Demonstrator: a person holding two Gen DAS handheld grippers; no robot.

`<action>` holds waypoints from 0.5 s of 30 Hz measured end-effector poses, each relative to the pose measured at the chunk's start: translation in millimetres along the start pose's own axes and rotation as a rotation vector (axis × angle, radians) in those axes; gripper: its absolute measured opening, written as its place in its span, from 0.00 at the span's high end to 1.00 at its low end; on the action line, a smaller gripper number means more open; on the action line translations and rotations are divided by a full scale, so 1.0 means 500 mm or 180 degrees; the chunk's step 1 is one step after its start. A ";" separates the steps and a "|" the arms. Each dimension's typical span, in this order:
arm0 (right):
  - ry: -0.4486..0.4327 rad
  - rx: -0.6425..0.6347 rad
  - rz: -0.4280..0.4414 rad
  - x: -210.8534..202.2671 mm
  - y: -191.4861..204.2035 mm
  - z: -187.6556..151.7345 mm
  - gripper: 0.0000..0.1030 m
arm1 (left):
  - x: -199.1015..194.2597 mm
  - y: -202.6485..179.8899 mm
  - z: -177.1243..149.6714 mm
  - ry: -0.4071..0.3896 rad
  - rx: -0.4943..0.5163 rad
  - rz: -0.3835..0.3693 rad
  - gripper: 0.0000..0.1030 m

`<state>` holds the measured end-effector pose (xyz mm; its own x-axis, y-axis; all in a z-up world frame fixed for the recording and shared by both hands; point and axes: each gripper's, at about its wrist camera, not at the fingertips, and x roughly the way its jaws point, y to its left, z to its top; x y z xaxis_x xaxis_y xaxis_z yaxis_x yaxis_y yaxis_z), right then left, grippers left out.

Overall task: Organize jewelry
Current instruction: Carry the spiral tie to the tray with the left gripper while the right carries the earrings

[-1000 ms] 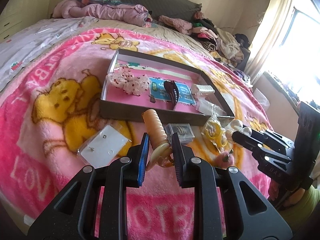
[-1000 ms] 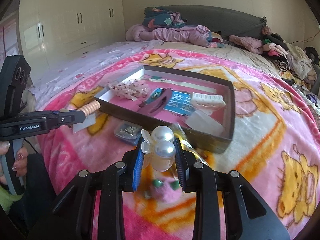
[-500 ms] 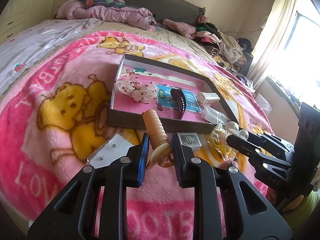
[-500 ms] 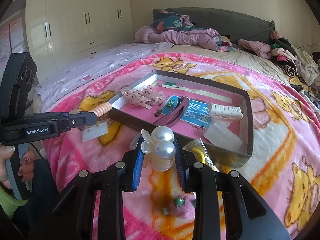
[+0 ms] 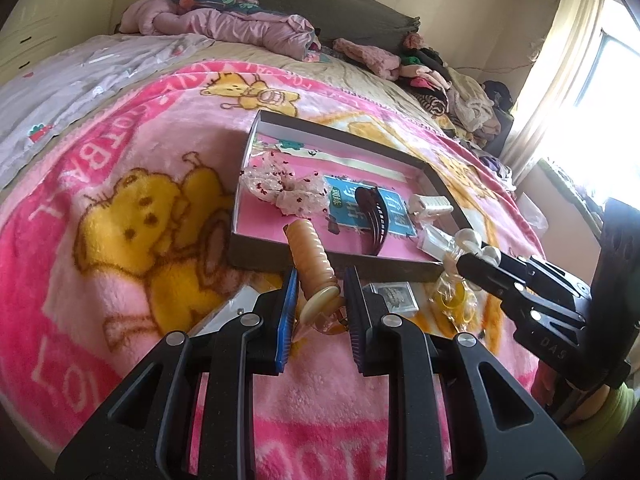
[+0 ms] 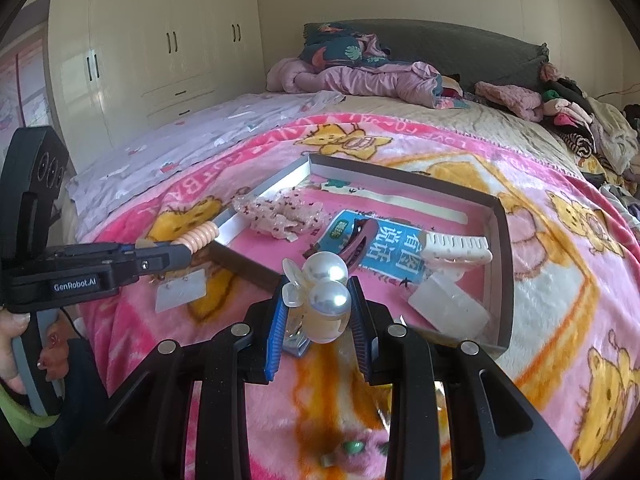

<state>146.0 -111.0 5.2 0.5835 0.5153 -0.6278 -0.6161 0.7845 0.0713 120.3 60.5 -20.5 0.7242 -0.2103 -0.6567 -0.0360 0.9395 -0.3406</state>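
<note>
My left gripper is shut on a peach ribbed hair clip, held above the near wall of the shallow dark box. My right gripper is shut on a pearl hair clip, above the box's near right corner; it also shows in the left wrist view. Inside the box lie a speckled scrunchie, a dark maroon clip, a white claw clip and a blue card.
On the pink bear blanket in front of the box lie a clear earring card, a small clear case, a yellow item in a bag and a pink fuzzy piece. Clothes are piled at the headboard.
Both grippers have moved forward and up toward the box, each still holding its clip. The right gripper now hangs over the box's near right corner.
</note>
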 end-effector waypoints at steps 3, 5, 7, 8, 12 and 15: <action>-0.0024 0.0004 -0.0027 0.004 -0.006 0.010 0.73 | 0.007 0.002 0.004 0.0012 -0.0010 -0.0003 0.84; -0.0036 0.0016 -0.0052 0.007 -0.011 0.016 0.73 | 0.009 0.003 0.006 0.0011 -0.0010 -0.0009 0.84; -0.0042 0.0032 -0.0067 0.012 -0.016 0.022 0.73 | 0.014 0.005 0.012 0.0004 -0.0018 -0.0006 0.84; -0.0048 0.0036 -0.0081 0.014 -0.019 0.025 0.73 | 0.018 0.006 0.015 0.0010 -0.0022 -0.0002 0.84; -0.0067 0.0058 -0.0124 0.022 -0.031 0.036 0.73 | 0.031 0.010 0.031 0.0035 -0.0039 0.0009 0.84; -0.0072 0.0092 -0.0159 0.029 -0.041 0.043 0.73 | 0.038 0.007 0.042 0.0040 -0.0046 0.0007 0.84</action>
<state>178.1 -112.2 11.3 0.6251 0.4826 -0.6135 -0.5704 0.8189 0.0630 148.6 65.7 -20.2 0.7155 -0.2116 -0.6658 -0.0476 0.9360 -0.3487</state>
